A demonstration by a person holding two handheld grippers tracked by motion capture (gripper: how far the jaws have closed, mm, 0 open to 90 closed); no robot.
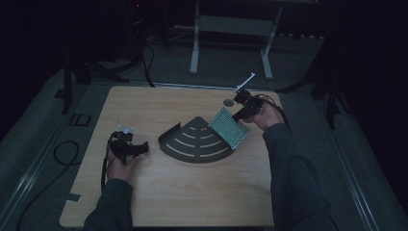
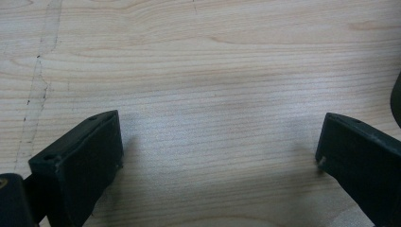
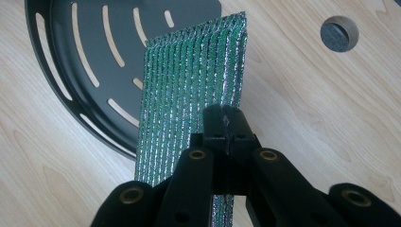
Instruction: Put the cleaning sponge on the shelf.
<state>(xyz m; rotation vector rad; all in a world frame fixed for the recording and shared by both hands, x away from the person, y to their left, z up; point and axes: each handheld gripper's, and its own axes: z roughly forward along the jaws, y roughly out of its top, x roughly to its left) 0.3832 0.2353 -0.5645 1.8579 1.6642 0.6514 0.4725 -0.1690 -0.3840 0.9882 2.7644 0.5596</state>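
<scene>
A green and silver ribbed sponge pad [image 1: 230, 127] [image 3: 189, 94] hangs tilted over the right edge of a black fan-shaped slotted tray [image 1: 195, 142] [image 3: 85, 66]. My right gripper [image 1: 242, 113] [image 3: 226, 124] is shut on the pad's near edge, holding it above the table. My left gripper [image 1: 142, 148] [image 2: 217, 156] rests low over bare wood at the left of the tray, its jaws wide apart with nothing between them.
A round hole [image 1: 228, 102] [image 3: 338, 34] sits in the wooden table [image 1: 159, 192] just beyond the right gripper. A white stick [image 1: 246, 81] rises from the right gripper. A white frame stand [image 1: 231, 33] is on the floor behind the table.
</scene>
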